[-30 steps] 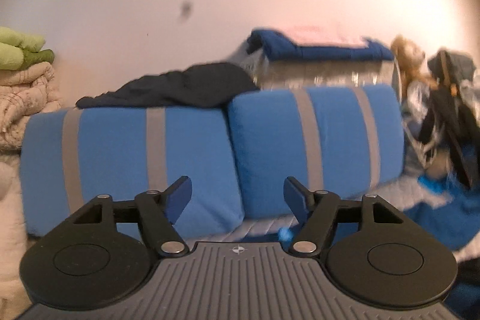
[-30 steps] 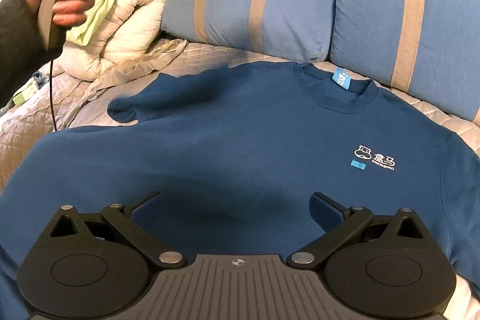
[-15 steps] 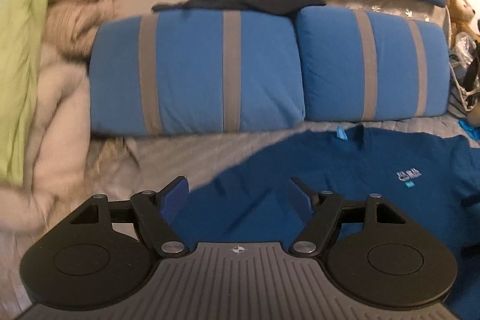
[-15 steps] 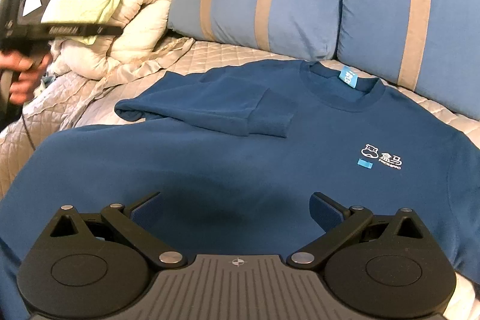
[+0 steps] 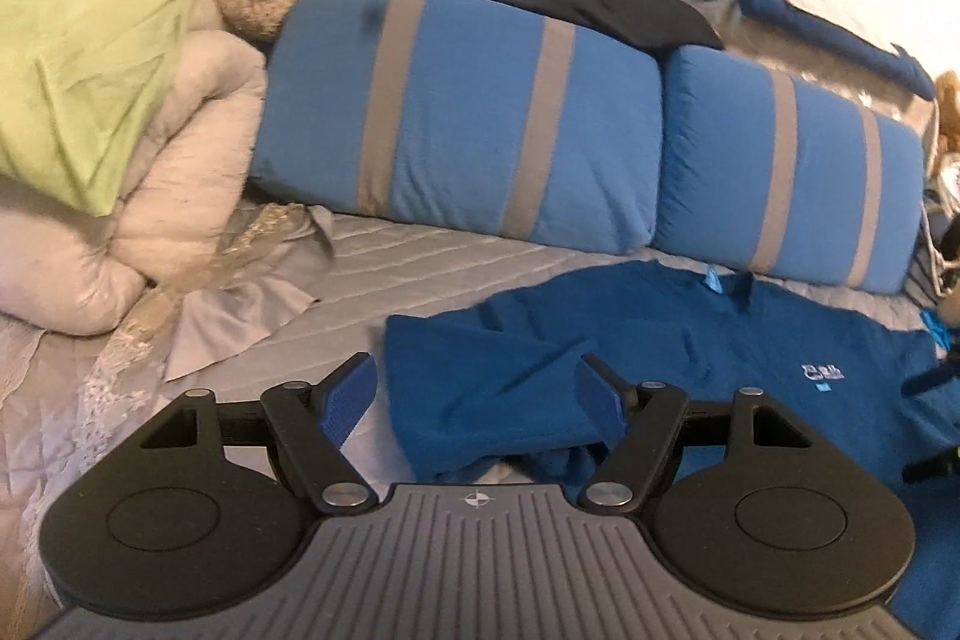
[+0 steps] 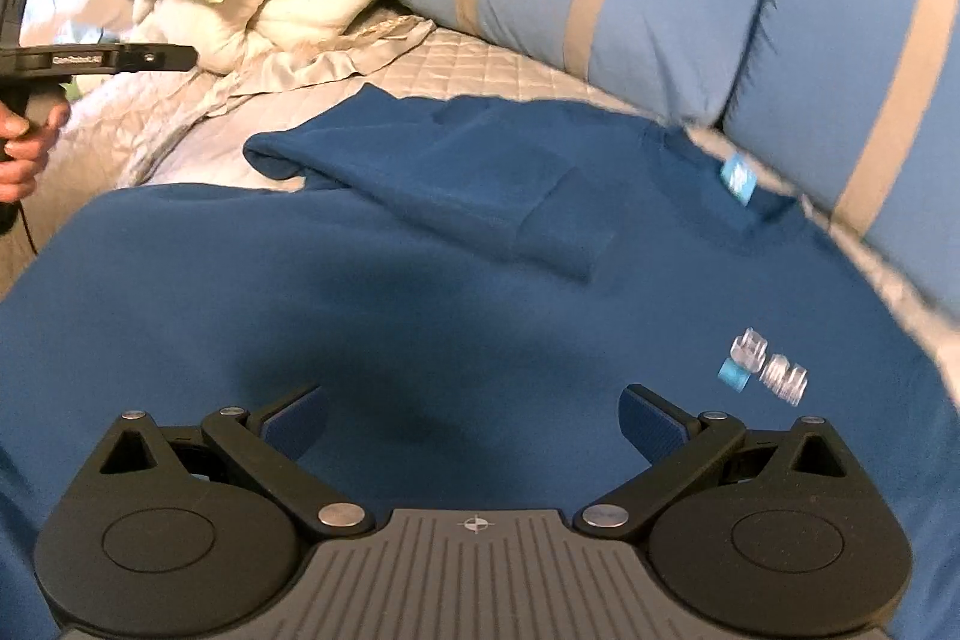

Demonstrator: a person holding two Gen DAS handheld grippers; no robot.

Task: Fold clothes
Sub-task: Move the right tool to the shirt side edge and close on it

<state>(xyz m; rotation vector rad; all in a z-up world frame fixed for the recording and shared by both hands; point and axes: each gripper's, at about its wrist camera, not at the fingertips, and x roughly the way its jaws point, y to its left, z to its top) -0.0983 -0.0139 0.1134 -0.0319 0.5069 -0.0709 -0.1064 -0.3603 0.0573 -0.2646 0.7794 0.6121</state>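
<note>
A dark blue sweatshirt (image 6: 420, 310) lies chest-up on the bed, its white logo (image 6: 771, 364) to the right. One sleeve (image 6: 468, 184) is folded in across the chest. My left gripper (image 5: 474, 394) is open, low over the sweatshirt's (image 5: 690, 340) folded left edge; cloth lies under the gap and the blue pads do not press on it. My right gripper (image 6: 474, 415) hangs open and wide over the middle of the sweatshirt, holding nothing. At the left edge of the right wrist view a hand (image 6: 24, 142) grips the left tool's handle.
Two blue pillows with grey stripes (image 5: 468, 118) (image 5: 792, 166) stand along the back, with a dark garment (image 5: 600, 4) draped on top. Cream quilts (image 5: 168, 196) and a green blanket (image 5: 102, 10) are piled at the left. The grey quilted bedspread (image 5: 372, 274) shows around the sweatshirt.
The left gripper swung down from facing the wall and pillows to the sweatshirt's left edge. The right wrist view has rolled a little. The sleeve now shows folded across the chest.
</note>
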